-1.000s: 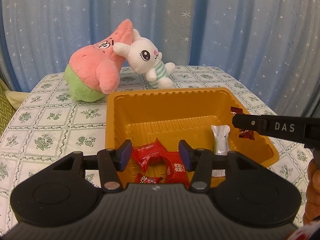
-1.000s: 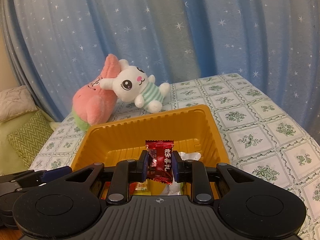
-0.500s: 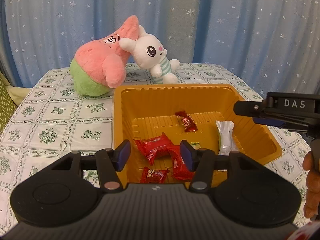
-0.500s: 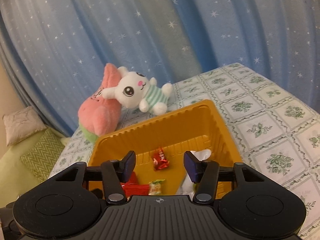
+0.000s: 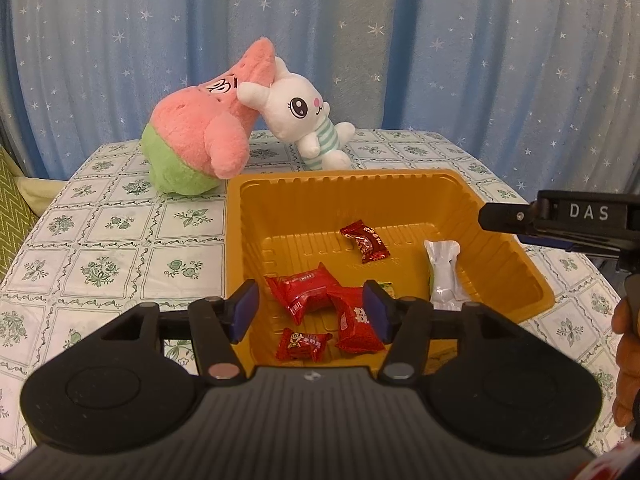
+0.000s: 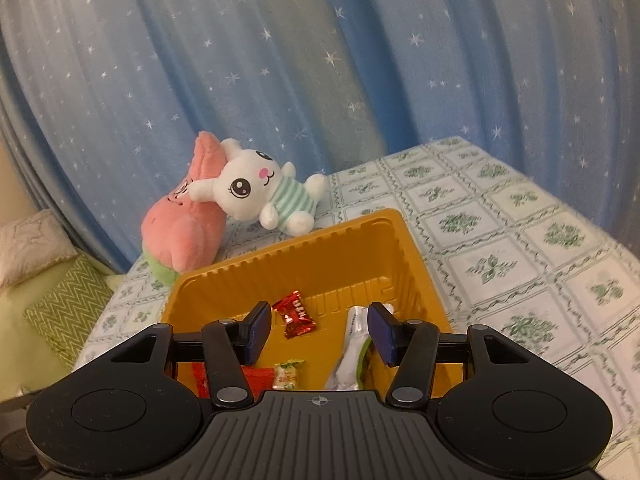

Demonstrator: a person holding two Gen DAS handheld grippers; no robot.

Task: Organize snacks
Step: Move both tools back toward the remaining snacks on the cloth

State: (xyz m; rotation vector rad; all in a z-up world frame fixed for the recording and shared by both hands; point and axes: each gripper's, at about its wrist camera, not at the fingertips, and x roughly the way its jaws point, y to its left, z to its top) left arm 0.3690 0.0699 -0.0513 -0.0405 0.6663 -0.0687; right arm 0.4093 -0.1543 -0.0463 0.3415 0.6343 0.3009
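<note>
An orange plastic tray [image 5: 340,178] stands on the tablecloth with several wrapped snacks in it. A dark red candy [image 5: 365,241] lies near its middle, a white packet [image 5: 442,268] along its right wall, and red packets [image 5: 304,292] at the near side. My left gripper [image 5: 310,300] hovers over the near rim; its jaws are opening and nothing is between them. My right gripper [image 6: 320,320] is open and empty above the tray [image 6: 320,264], with the dark red candy [image 6: 294,314] and the white packet [image 6: 354,344] below it. One of its fingers [image 5: 520,216] shows over the tray's right edge.
A pink star plush [image 5: 200,136] and a white rabbit plush [image 5: 300,112] lean together just behind the tray. A blue starred curtain hangs behind the table. A green zigzag cushion [image 6: 68,304] lies off the table's left side. A person's hand [image 5: 626,360] shows at the right edge.
My right gripper let go of the dark red candy, which now lies on the tray floor. The left jaws have spread slightly wider.
</note>
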